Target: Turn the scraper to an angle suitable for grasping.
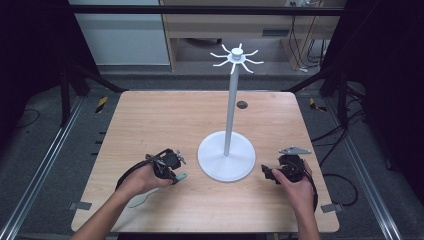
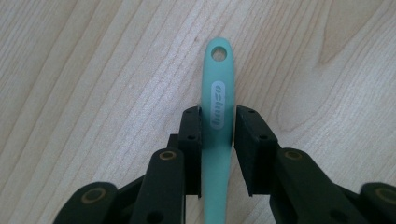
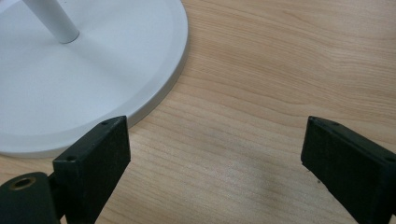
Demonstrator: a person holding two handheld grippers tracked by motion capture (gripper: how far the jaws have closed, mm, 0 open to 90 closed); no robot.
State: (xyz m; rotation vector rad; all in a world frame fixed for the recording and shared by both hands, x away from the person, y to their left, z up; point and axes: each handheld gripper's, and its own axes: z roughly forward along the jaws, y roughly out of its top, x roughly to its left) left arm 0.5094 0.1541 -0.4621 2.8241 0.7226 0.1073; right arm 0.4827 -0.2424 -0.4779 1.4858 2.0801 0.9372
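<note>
Lying flat on the pale wooden table [image 2: 70, 70], the mint-green plastic utensil handle [image 2: 216, 116] is bracketed by the left gripper [image 2: 217, 130], its long axis running straight ahead between narrowly parted jaws (firm contact cannot be told). The right gripper [image 3: 215, 154] is held wide open and empty beside the white round stand base [image 3: 70, 93].
</note>
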